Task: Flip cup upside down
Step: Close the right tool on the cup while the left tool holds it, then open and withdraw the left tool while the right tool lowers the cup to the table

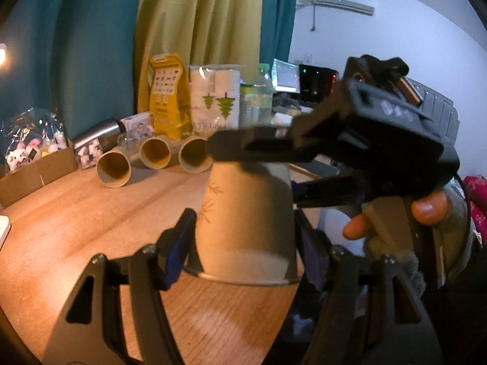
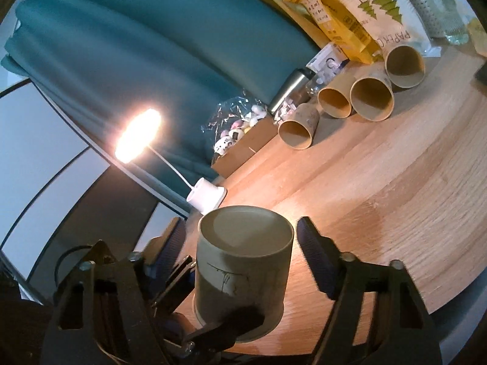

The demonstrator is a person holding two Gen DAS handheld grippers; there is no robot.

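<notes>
A tan paper cup (image 1: 246,219) stands upside down on the wooden table (image 1: 91,228), rim down and base up. My left gripper (image 1: 243,240) straddles its lower part; the blue pads sit close to both sides and contact is not clear. In the right wrist view the same cup (image 2: 243,267) shows its recessed base on top. My right gripper (image 2: 240,252) is around it with a gap on each side, open. From the left wrist view the right gripper's fingers (image 1: 252,146) reach in from the right over the cup's top.
Several paper cups lie on their sides at the back (image 1: 114,170) (image 2: 371,95). Behind them are a yellow carton (image 1: 169,97), a sleeve of cups (image 1: 216,97), a steel bottle (image 1: 97,135) and a cardboard box (image 1: 36,170). A lit lamp (image 2: 138,135) stands at the table's left edge.
</notes>
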